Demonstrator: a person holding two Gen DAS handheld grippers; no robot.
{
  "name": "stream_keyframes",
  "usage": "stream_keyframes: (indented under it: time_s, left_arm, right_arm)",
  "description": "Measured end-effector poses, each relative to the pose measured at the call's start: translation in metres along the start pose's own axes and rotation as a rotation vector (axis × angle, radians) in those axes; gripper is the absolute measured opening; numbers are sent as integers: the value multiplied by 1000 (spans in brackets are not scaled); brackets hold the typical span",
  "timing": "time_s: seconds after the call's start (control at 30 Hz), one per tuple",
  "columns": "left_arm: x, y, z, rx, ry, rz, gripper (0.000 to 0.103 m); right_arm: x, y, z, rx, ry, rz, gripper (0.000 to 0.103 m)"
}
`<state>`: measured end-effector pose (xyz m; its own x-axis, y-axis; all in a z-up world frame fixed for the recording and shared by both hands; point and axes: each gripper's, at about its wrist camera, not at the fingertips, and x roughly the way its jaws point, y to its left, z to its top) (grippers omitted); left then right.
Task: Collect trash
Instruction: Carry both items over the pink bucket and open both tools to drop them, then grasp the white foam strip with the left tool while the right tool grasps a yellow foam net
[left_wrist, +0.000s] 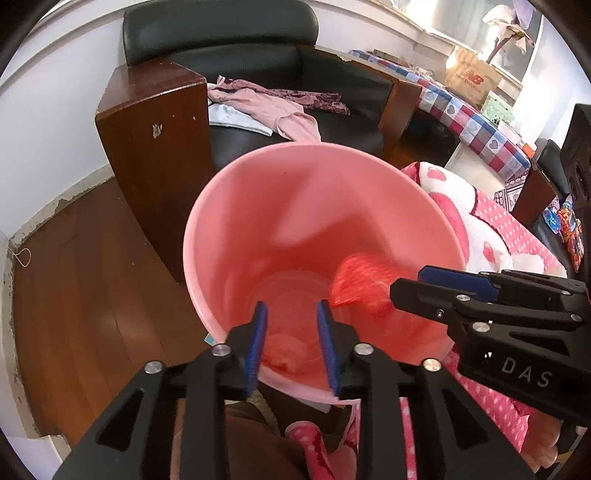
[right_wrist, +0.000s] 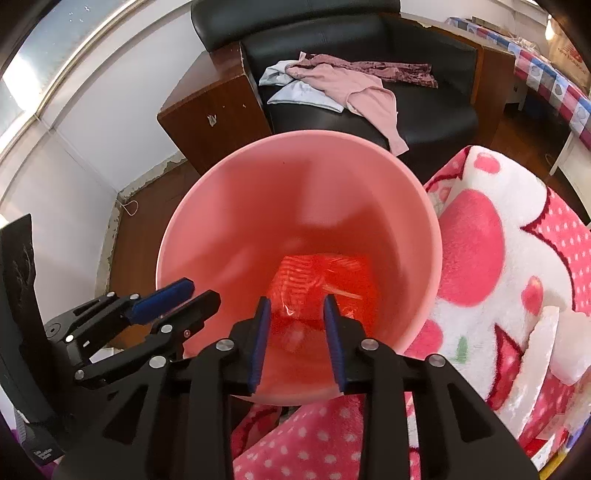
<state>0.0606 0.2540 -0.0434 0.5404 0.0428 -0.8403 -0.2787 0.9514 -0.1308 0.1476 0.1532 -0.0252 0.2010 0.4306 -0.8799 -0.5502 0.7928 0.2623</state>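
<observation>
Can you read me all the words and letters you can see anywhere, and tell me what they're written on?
"DAS": white letters on the side of the right gripper, seen from the left wrist view.
"new balance", with the NB logo: on the brown paper bag on the checked cloth.
Small white print on the black device at the lower left of the right wrist view: too small to read.
</observation>
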Motion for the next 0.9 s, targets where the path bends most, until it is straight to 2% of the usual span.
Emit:
stream_keyframes:
  time_s: [0.07,0.5,0.9]
  left_arm:
    - [-4,0,0,-3,-9,-6,31]
    - [-47,-12,-4,-24,-95,-68,33]
    - [-73,-71,-22,60,-115,-148,37]
  right_arm:
    - [-4,-1,-1,4,-11,7,37]
    - [-57,-11,-29,11,-163,2,38]
    - [-111,-56,-76,97,-247,-79,38]
